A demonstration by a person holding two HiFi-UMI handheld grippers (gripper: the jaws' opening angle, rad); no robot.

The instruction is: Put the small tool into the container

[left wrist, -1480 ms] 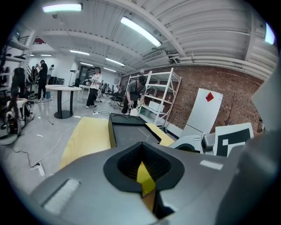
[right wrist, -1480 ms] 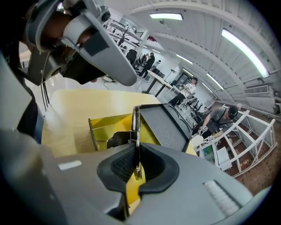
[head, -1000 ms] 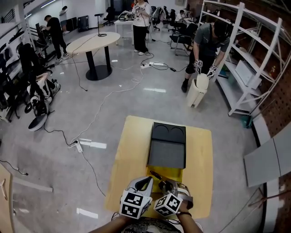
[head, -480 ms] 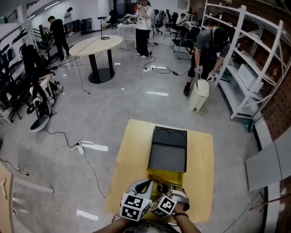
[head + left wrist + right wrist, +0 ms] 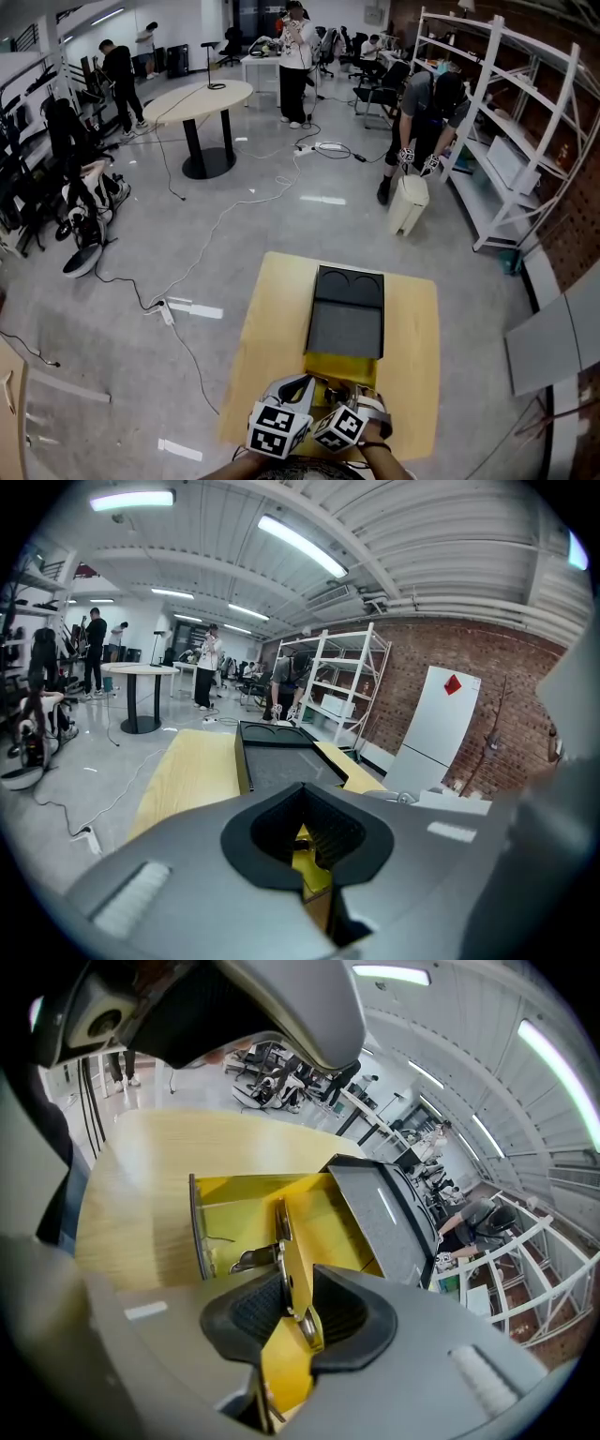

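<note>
A black case (image 5: 345, 319) lies open on the yellow-wood table (image 5: 412, 328), with a yellow tray (image 5: 340, 364) at its near end. Both grippers hang over that tray. In the right gripper view, a narrow yellow tool (image 5: 292, 1269) with a metal edge and rivets stands in the tray (image 5: 234, 1208). Its near end is between the jaws of my right gripper (image 5: 295, 1314), which have just been opening, and the pads no longer press on it. A small metal piece (image 5: 246, 1259) lies beside the tool. My left gripper (image 5: 307, 841) stands a narrow gap apart with nothing in it, aimed at the tray.
The case's grey lid panel (image 5: 384, 1213) lies beyond the tray. Past the table are cables on the floor (image 5: 187, 281), a round table (image 5: 195, 103), white shelving (image 5: 506, 141) and a person bent over a white bin (image 5: 408, 202). More people stand further back.
Both grippers have slid a little toward the near edge of the table, still over the yellow tray. The head view has lifted slightly.
</note>
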